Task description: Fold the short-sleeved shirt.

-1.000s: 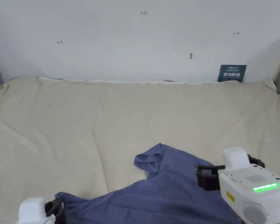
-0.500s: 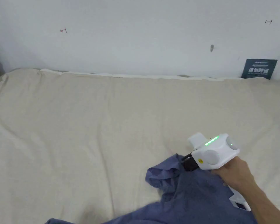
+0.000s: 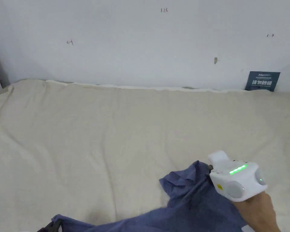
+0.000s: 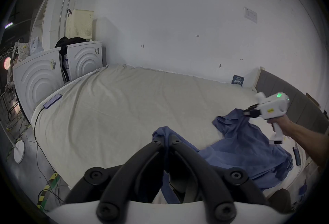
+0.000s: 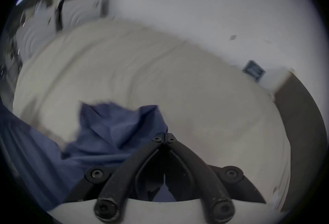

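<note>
While both grippers [image 4: 165, 141] [image 5: 164, 137] pinch shirt [image 3: 198, 208] edges, broad bare bedsheet [image 3: 111, 136] beyond.

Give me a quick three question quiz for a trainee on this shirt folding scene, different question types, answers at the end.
1. True or false: the blue shirt lies flat and fully spread on the beige sheet.
2. Which does the left tool grip? A) shirt fabric B) the sheet C) nothing
3. Fill in: the right tool holds the shirt at its far ____.

Key: 1 false, it is bunched and partly lifted; 2 A; 3 edge, near the sleeve as far as can be told.
</note>
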Demonstrator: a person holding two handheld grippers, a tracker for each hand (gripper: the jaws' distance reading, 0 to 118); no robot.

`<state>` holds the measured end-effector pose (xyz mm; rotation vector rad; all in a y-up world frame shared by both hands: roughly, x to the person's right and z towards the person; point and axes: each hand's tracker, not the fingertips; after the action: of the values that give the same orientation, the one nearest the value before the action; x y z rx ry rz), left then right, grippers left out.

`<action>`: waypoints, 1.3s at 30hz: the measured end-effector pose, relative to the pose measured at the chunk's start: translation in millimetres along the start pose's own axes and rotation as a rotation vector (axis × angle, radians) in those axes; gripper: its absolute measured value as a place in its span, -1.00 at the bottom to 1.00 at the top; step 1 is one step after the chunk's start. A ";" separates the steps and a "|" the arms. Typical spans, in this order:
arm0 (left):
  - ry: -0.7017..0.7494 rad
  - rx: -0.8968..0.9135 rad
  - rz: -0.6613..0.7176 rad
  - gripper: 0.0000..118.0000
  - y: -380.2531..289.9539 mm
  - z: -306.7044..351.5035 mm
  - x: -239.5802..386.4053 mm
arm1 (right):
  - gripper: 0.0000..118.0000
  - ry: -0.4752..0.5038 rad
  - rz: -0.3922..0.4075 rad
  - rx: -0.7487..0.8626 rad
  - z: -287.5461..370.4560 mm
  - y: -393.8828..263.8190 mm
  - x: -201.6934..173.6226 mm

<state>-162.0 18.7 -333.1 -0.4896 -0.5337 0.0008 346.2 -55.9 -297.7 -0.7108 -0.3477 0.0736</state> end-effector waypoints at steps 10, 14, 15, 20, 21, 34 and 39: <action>-0.108 0.300 0.061 -0.95 114.9 31.7 27.1 | -1.00 -0.269 -0.194 0.434 281.2 51.8 114.2; -0.166 0.397 0.096 -0.95 196.2 41.5 47.5 | -1.00 -0.302 -0.251 0.578 370.3 98.8 138.2; -0.175 0.407 0.085 -0.95 217.7 42.0 52.1 | -1.00 -0.298 -0.277 0.603 391.7 113.5 136.6; -0.185 0.451 0.103 -0.95 315.4 49.8 70.5 | -1.00 -0.381 -0.212 0.717 457.5 173.7 139.3; -0.177 0.446 0.116 -0.95 330.9 47.2 71.0 | -1.00 -0.397 -0.213 0.729 465.0 183.7 138.3; -0.166 0.428 0.129 -0.95 412.7 -3.2 73.8 | -1.00 -0.425 -0.275 0.765 428.8 245.4 153.9; -0.176 0.425 0.114 -0.95 430.1 -38.5 77.9 | -1.00 -0.437 -0.291 0.734 401.7 258.5 165.6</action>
<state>-22.4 392.0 -516.6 -0.1034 -0.6577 0.2638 379.8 421.9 -135.8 0.0965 -0.7867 0.0738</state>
